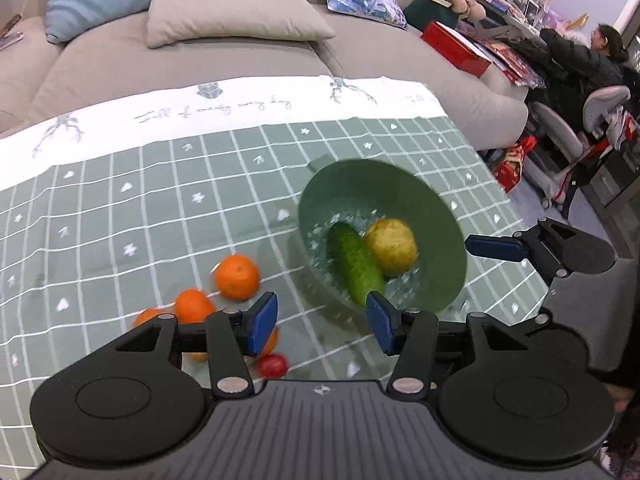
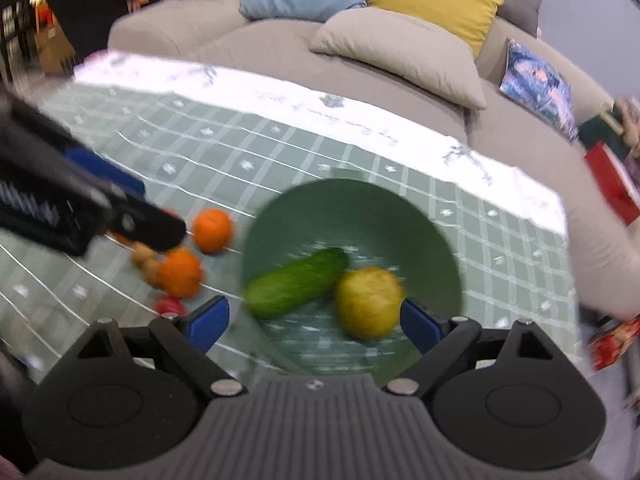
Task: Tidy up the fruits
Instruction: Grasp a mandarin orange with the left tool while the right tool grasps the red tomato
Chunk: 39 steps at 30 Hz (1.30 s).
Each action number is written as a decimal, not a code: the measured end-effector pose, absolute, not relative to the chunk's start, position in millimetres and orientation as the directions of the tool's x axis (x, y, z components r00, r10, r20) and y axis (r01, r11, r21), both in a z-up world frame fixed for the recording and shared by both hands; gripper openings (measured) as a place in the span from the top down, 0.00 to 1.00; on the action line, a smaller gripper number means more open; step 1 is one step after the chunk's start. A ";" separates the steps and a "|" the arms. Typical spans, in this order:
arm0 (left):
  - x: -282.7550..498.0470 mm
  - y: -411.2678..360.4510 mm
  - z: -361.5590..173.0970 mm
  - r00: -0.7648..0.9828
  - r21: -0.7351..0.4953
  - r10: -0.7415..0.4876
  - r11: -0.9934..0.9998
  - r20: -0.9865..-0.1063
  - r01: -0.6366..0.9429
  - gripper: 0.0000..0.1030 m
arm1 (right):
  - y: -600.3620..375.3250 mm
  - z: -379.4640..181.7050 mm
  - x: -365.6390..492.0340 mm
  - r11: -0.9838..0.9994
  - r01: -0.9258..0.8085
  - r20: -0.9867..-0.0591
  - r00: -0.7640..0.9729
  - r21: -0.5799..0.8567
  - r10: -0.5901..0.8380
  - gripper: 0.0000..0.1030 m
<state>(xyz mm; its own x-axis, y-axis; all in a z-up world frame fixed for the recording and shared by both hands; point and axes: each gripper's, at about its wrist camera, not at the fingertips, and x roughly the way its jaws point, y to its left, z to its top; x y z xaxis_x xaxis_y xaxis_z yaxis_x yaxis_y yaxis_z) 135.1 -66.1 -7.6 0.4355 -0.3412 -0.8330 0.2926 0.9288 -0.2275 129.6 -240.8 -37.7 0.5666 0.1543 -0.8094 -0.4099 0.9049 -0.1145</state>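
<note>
A green bowl (image 1: 424,200) (image 2: 400,216) sits on the checked tablecloth and holds a cucumber (image 1: 355,266) (image 2: 298,282) and a yellow pear (image 1: 392,246) (image 2: 368,302). Left of the bowl lie several oranges (image 1: 237,277) (image 2: 212,230), a small red fruit (image 1: 273,365) (image 2: 170,305) and brownish small fruits (image 2: 145,257). My left gripper (image 1: 322,323) is open and empty, above the cloth between the oranges and the bowl. My right gripper (image 2: 316,326) is open and empty over the bowl's near rim; it also shows in the left wrist view (image 1: 496,248).
The green checked tablecloth (image 1: 160,208) has a white far border. A beige sofa (image 1: 200,56) with cushions stands behind the table. A red box (image 1: 456,48) and clutter lie at the right, where a person (image 1: 580,60) sits.
</note>
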 end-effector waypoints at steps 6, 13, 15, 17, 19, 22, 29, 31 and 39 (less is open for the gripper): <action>119.8 -46.7 -20.8 0.406 -0.161 -0.286 0.936 -0.868 0.313 0.41 | -213.7 -42.2 107.4 0.919 -0.393 -0.803 0.557 -0.029 0.213 0.13; 116.5 -22.2 -42.2 0.362 -0.142 -0.260 0.936 -0.895 0.323 0.41 | -187.8 -59.5 92.2 0.916 -0.392 -0.832 0.479 0.082 0.280 0.21; 118.4 -18.9 -48.4 0.346 -0.128 -0.248 0.934 -0.905 0.334 0.41 | -180.8 -65.1 90.2 0.911 -0.405 -0.843 0.462 0.077 0.276 0.22; 120.8 -16.4 -54.7 0.329 -0.117 -0.236 0.932 -0.914 0.344 0.41 | -174.5 -69.8 91.2 0.907 -0.413 -0.850 0.444 0.085 0.282 0.23; 123.0 -15.1 -61.5 0.317 -0.102 -0.222 0.930 -0.922 0.354 0.41 | -170.5 -73.5 93.7 0.905 -0.415 -0.857 0.430 0.089 0.282 0.34; 126.6 -14.1 -70.6 0.301 -0.075 -0.195 0.927 -0.934 0.366 0.41 | -166.0 -80.7 99.9 0.906 -0.413 -0.867 0.411 0.098 0.281 0.36; 141.5 -9.7 -86.9 0.287 -0.027 -0.144 0.926 -0.947 0.376 0.41 | -159.1 -99.4 115.2 0.908 -0.403 -0.889 0.364 0.117 0.277 0.47; 146.7 -7.5 -88.2 0.296 -0.018 -0.138 0.928 -0.945 0.373 0.41 | -159.9 -105.3 119.5 0.913 -0.388 -0.892 0.356 0.128 0.277 0.52; 167.0 0.9 -95.6 0.300 -0.035 -0.161 0.922 -0.940 0.386 0.40 | -161.7 -126.7 135.3 0.930 -0.327 -0.898 0.337 0.170 0.283 0.57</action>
<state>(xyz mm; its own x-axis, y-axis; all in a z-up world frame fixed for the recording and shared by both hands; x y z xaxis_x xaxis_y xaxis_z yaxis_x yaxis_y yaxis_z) 167.0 0.9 -95.6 0.3005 -0.1609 -0.9401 0.3856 0.9220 -0.0345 135.3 -161.7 -126.7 0.3366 0.2827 -0.8982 -0.3268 0.9296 0.1701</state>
